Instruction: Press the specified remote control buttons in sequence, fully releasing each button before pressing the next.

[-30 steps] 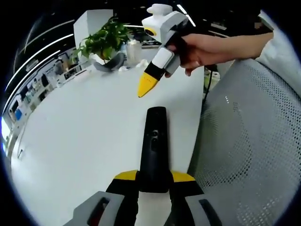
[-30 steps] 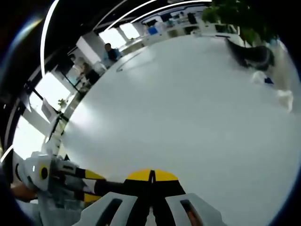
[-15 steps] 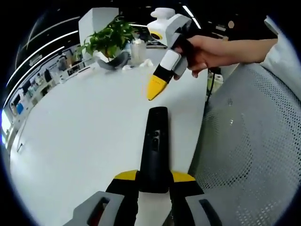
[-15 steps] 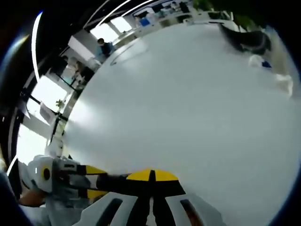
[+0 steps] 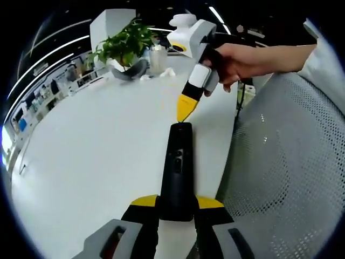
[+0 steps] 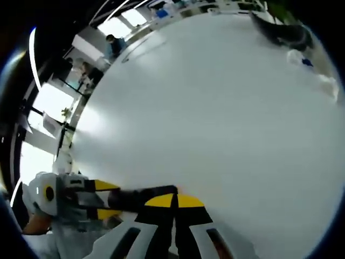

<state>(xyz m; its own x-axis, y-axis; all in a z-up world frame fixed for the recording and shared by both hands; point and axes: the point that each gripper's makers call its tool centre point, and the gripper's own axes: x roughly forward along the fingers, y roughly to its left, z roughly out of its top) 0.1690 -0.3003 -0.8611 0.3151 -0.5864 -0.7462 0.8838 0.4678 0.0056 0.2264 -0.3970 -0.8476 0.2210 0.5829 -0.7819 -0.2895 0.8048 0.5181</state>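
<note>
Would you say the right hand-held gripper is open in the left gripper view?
No, the right hand-held gripper has its yellow tips pressed together into one point, just above the far end of the black remote control.

remote: lies lengthwise on white table, near end clamped between left gripper jaws.
left of remote: wide bare tabletop, free passage.
right of remote: table edge close, then mesh chair back beside it; tight.
beyond remote's far end: right gripper, jaws together, tip just over that end, hand behind it.
far beyond remote: potted plant, white container, crumpled bits at table's far edge.
right gripper view: open tabletop ahead, left gripper and remote at lower left.
</note>
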